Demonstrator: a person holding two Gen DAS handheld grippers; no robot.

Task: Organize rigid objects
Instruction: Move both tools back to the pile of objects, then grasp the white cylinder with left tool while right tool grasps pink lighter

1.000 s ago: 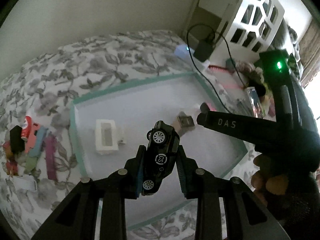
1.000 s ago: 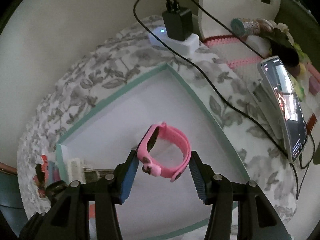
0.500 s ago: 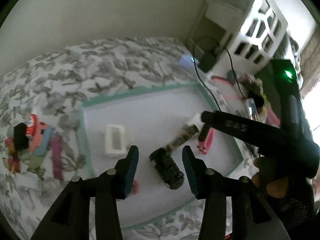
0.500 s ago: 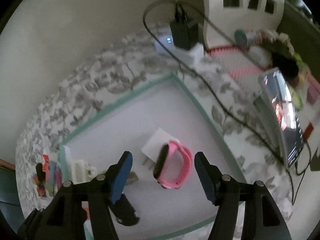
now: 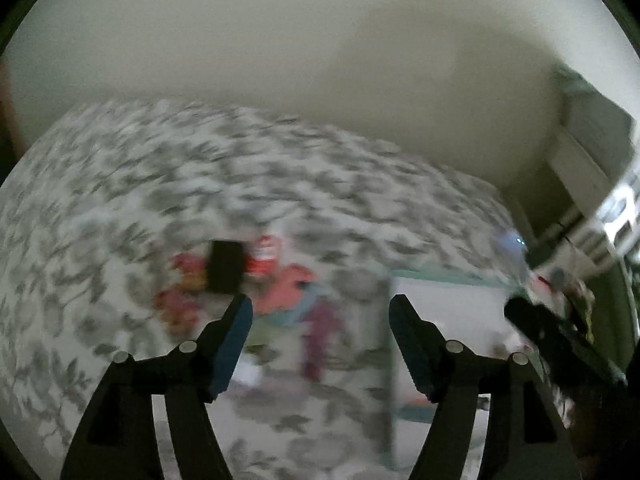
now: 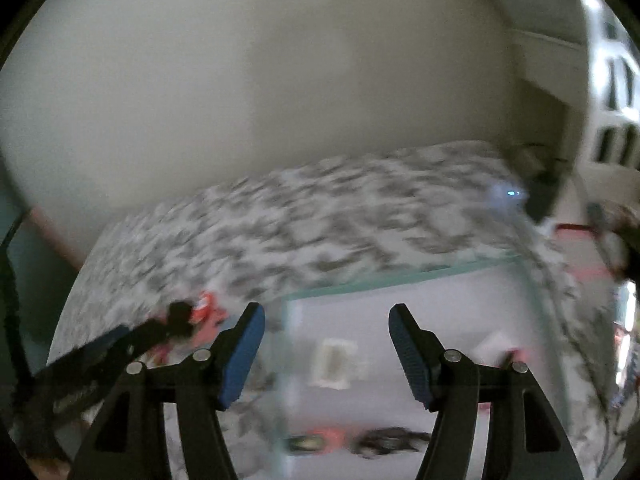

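Both views are blurred by motion. My left gripper [image 5: 320, 336] is open and empty above a pile of small items [image 5: 260, 280] on the floral bedspread: a black block [image 5: 225, 266], a red can [image 5: 266, 254] and pink and purple pieces. My right gripper [image 6: 326, 344] is open and empty above the left part of the white tray with a teal rim [image 6: 400, 276]. In the tray lie a white box [image 6: 336, 362], a dark toy car [image 6: 392, 440] and a pink watch [image 6: 508, 356], partly hidden by a finger.
The tray's left rim [image 5: 390, 340] shows at the right of the left wrist view. A white charger with a blue light [image 6: 510, 192] sits at the bed's far corner. A white lattice shelf [image 6: 612, 92] stands at the right. The floral bedspread [image 5: 200, 184] spreads around.
Both grippers let go of their objects, the car and the pink watch, in the tray. Both have since swung left and opened wider; the left one now faces the pile of items.
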